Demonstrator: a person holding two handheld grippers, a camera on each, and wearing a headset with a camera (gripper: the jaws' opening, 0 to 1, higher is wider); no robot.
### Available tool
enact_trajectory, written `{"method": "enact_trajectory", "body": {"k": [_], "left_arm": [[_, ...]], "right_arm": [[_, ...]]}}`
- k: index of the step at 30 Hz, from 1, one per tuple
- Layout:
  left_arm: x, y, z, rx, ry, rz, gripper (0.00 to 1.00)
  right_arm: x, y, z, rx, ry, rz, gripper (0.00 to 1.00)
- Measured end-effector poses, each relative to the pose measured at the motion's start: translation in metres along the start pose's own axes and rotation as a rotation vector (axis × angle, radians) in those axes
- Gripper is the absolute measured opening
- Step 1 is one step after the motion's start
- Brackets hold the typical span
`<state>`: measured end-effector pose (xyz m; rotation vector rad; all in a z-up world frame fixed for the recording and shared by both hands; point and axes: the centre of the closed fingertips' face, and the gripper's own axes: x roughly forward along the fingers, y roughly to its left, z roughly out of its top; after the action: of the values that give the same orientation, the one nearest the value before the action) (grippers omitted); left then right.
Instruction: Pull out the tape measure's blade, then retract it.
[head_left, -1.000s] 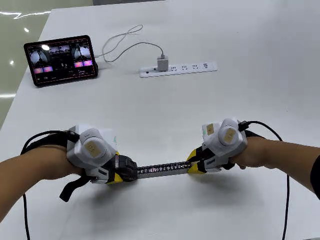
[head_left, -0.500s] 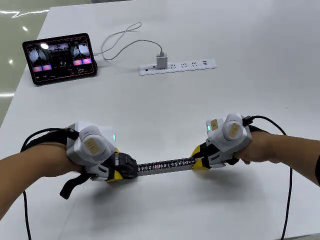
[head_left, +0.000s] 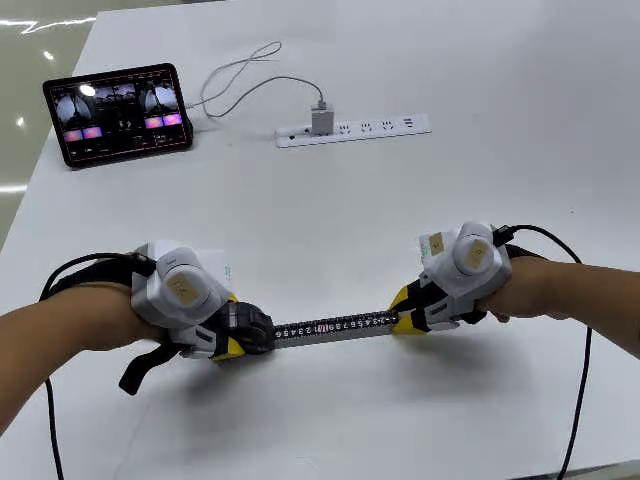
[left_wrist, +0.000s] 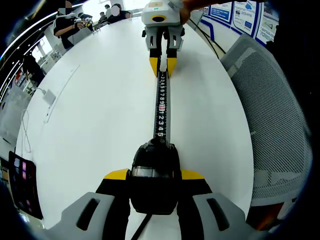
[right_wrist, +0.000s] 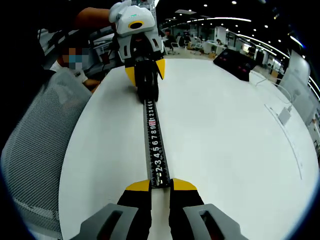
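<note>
Tape measure (head_left: 254, 331), a black case, sits low at the near side of the white table (head_left: 400, 200), clenched between the yellow-tipped jaws of the left gripper (left_wrist: 155, 176). Its dark blade (right_wrist: 154, 145) is drawn out in a straight line across to the right gripper (right_wrist: 160, 186), whose jaws are pinched tight on the blade's free end. White numerals run along the blade, 2 through 9, then a red mark, then another run of single digits.
</note>
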<state>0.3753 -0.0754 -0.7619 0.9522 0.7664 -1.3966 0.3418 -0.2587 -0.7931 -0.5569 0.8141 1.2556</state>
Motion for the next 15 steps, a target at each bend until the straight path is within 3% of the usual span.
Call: {"method": "enact_trajectory", "body": {"k": [15], "left_arm": [[-0.0002, 0.0006, 0.0, 0.002, -0.001, 0.002, 0.3]], "right_arm": [[-0.0067, -0.0016, -0.0079, 0.013, 0.006, -0.006, 0.08]]}}
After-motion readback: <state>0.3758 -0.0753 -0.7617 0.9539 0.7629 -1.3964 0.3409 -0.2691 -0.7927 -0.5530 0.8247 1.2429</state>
